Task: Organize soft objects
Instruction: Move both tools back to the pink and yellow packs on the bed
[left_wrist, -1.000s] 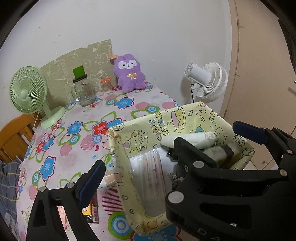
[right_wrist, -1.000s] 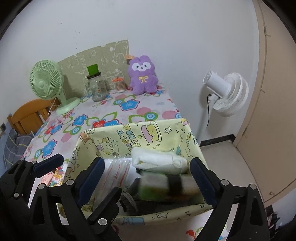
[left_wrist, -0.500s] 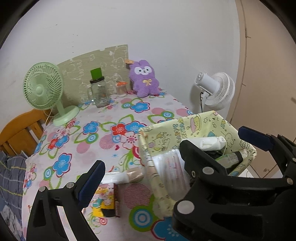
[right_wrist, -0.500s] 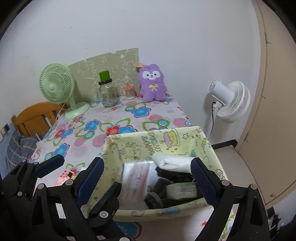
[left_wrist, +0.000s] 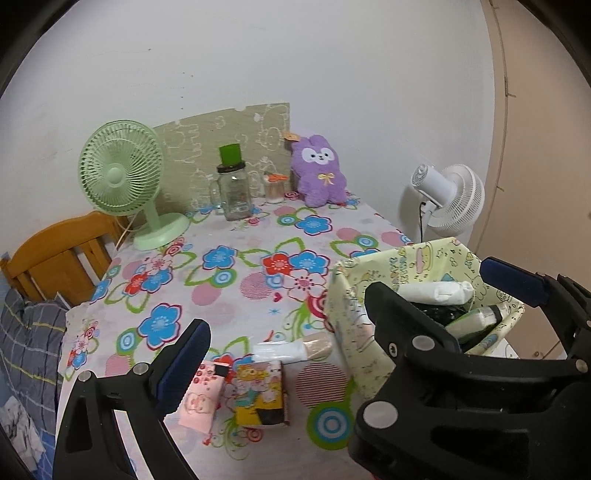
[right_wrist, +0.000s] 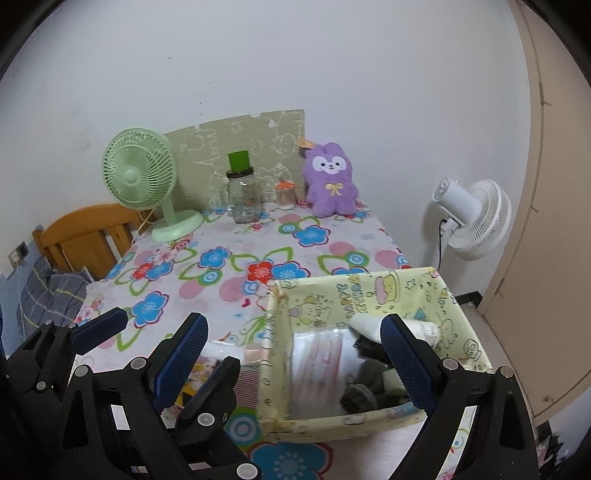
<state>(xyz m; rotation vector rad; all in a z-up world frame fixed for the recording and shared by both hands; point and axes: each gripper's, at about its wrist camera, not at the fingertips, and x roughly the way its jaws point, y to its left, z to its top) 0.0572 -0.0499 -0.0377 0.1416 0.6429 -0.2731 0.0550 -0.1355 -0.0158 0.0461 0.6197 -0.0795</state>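
My left gripper is spread wide with nothing between its pads, hanging over the desk. Below it, left to right: a pink patterned pouch, a yellow cartoon-print packet whose print is too small to read, and a white-and-tan tube lying just beside the basket wall. The yellow fabric basket sits at the desk's right edge; the lettering on its inner wall is curved and I can't read it. Inside I see a white roll and a pale green tube; the rest is dark and hidden behind the right gripper's body. My right gripper is also wide open and empty, straddling the basket's left wall. A clear-wrapped pack there is blurred. A purple plush bunny stands at the far wall.
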